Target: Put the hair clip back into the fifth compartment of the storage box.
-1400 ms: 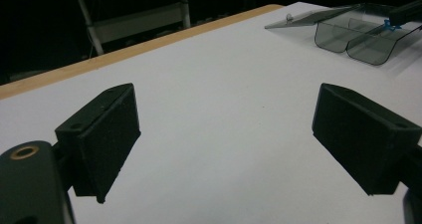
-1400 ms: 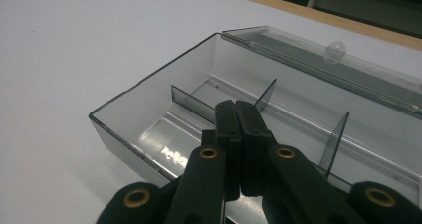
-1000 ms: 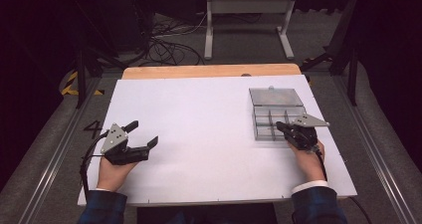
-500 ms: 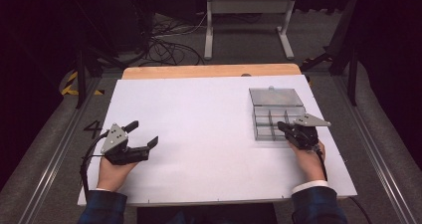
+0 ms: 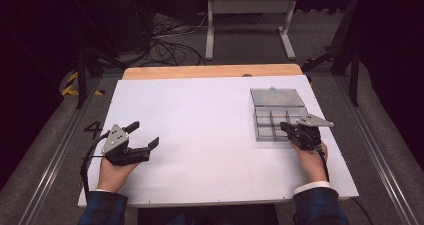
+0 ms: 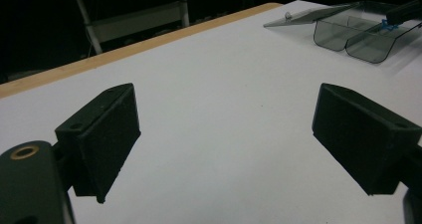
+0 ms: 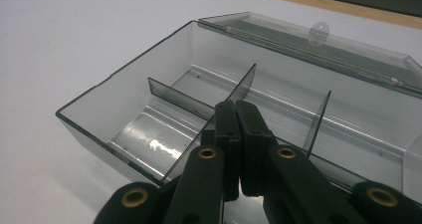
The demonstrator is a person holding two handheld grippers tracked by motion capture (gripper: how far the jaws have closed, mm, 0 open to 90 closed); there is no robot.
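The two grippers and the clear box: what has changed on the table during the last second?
Nothing visibly changed. The left gripper rests open on the white table, and the right gripper stays shut at the open box.

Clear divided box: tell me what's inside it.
The clear divided box shows only dividers and bare compartments; nothing lies in those visible. The right gripper, fingers pressed together, covers part of the near compartments.

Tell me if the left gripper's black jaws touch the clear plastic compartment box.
Apart. In the high view the left gripper sits across bare white table from the box.
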